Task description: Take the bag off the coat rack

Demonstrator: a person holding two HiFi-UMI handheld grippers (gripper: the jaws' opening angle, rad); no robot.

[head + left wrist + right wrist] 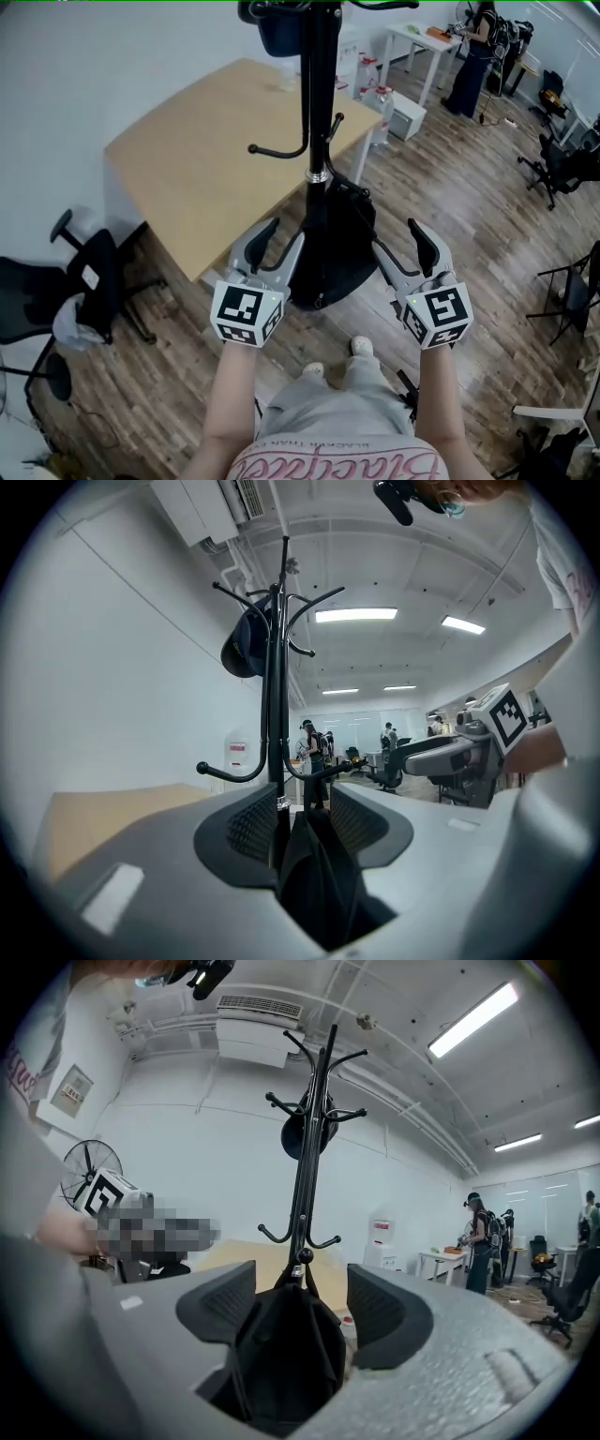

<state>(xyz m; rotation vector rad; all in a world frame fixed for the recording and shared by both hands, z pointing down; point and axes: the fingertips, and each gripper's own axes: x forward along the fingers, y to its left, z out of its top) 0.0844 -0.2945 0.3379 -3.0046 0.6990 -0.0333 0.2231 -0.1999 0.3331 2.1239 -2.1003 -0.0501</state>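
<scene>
Both tools checked. My left gripper (284, 236) has its jaws spread, pads clear of any contact. My right gripper (396, 240) is likewise spread wide, with nothing pinched.

The black bag (345, 246) hangs low on the coat rack (320, 112), dead ahead at my twelve o'clock. My left gripper stands just beside it at its nine o'clock and my right gripper at its three o'clock.

In the left gripper view the bag (314, 874) fills the gap beyond the pads; the right gripper view shows the same (286, 1349).

A dark item (305, 1136) hangs high on the rack. A wooden table (202, 164) stands at the rack's ten o'clock.
</scene>
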